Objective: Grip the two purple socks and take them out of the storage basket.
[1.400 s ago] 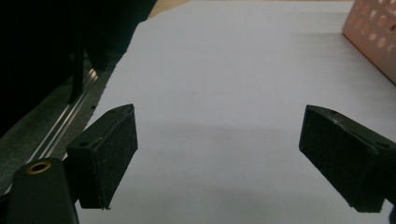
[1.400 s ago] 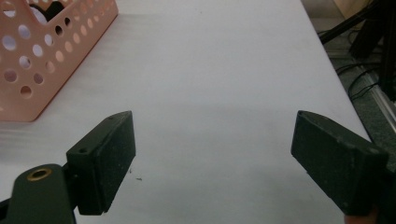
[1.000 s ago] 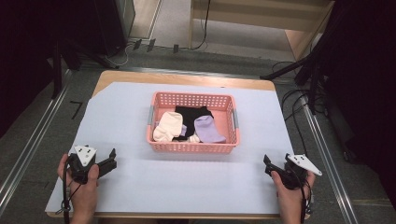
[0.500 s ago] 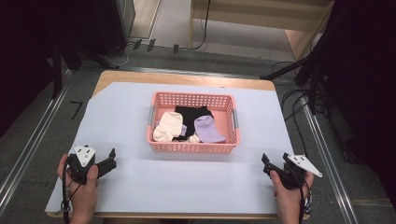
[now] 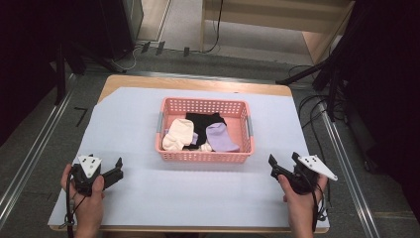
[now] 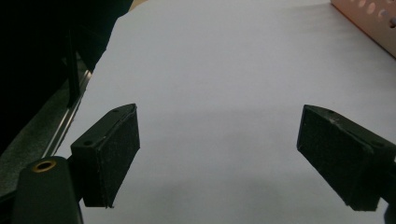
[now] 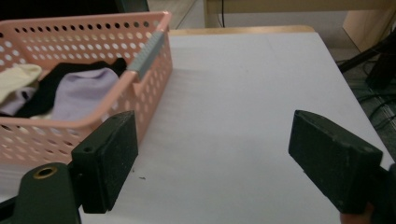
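Left gripper (image 5: pixel 115 170) released, fingers (image 6: pixel 112 154) spread wide over bare tabletop (image 5: pixel 133 129), holding and touching nothing; held low at the near left corner, pointed right. Right gripper (image 5: pixel 284 164) likewise released, fingers (image 7: pixel 109 158) wide apart with nothing between them, held at the near right, pointed left and slightly far.

Pink perforated basket (image 5: pixel 203 156) at the middle of the tabletop, between the two grippers and farther off, well apart from both. Inside: cream sock (image 5: pixel 177 135) at left, black sock (image 5: pixel 202 123) in the middle toward the far wall, lavender sock (image 5: pixel 221 137) at right, all overlapping. In the right gripper view, basket (image 7: pixel 149 88) just left of and beyond the left finger, its grey handle (image 7: pixel 145 52) on the rim. In the left gripper view, merely a corner of the basket (image 6: pixel 369 21) cut off at the upper right edge.

Small pale piece near the basket's near wall between cream and lavender socks hard to make out. Lower parts of the socks hidden under one another.
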`<action>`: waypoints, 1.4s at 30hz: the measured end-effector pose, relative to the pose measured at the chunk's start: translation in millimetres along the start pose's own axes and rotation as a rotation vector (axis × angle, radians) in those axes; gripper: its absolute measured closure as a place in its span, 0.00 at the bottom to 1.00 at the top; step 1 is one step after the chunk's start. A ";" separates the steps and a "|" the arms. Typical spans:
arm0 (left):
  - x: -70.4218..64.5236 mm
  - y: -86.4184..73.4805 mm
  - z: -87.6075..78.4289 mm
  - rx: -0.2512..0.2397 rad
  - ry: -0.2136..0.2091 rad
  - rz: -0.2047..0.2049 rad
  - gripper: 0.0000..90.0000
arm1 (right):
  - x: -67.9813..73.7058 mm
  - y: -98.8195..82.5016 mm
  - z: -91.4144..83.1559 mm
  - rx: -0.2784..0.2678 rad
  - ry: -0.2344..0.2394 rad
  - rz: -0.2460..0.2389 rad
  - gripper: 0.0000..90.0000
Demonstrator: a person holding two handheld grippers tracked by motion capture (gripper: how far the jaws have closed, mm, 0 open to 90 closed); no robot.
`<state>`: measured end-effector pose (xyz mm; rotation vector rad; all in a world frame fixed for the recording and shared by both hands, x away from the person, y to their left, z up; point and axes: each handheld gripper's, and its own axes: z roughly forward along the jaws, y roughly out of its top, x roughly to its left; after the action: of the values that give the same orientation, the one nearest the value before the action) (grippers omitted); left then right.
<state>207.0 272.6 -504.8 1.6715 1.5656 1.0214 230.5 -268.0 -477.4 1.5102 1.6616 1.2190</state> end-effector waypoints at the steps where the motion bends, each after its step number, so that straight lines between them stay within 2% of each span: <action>1: -0.3 0.0 0.1 0.000 0.002 0.002 0.16 | 3.5 2.9 0.5 -0.007 0.007 0.002 0.17; 8: -0.2 0.0 0.0 0.000 -0.002 -0.001 0.16 | 29.1 22.9 7.9 -0.021 0.033 0.032 0.21; 13: -0.4 -0.1 0.0 0.001 -0.005 0.003 0.16 | 48.7 34.2 16.2 -0.022 0.063 0.018 0.22; 25: -0.6 -0.1 0.2 0.002 -0.010 0.003 0.16 | 92.9 42.9 44.7 -0.016 0.145 -0.007 0.24; 30: -1.3 -0.1 0.8 -0.001 -0.013 0.010 0.16 | 107.7 45.1 56.6 -0.020 0.189 -0.016 0.42; 33: -1.6 0.0 1.0 0.004 -0.015 0.013 0.16 | 118.8 42.1 63.4 -0.011 0.187 -0.032 0.51; 39: -2.1 0.1 1.0 0.007 -0.014 0.017 0.16 | 133.8 37.1 75.8 0.007 0.172 -0.089 0.57; 40: -2.0 0.2 1.0 0.008 -0.014 0.018 0.16 | 135.9 37.0 78.0 0.022 0.163 -0.109 0.57; 41: -2.0 0.2 1.0 0.008 -0.014 0.018 0.16 | 138.5 37.1 81.0 0.040 0.120 -0.157 0.57; 42: -1.9 0.2 1.0 0.008 -0.015 0.020 0.16 | 140.6 36.7 81.9 0.042 0.110 -0.159 0.57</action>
<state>208.1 270.8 -505.4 1.6998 1.5485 1.0116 291.4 -114.2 -456.5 1.3276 1.8513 1.2067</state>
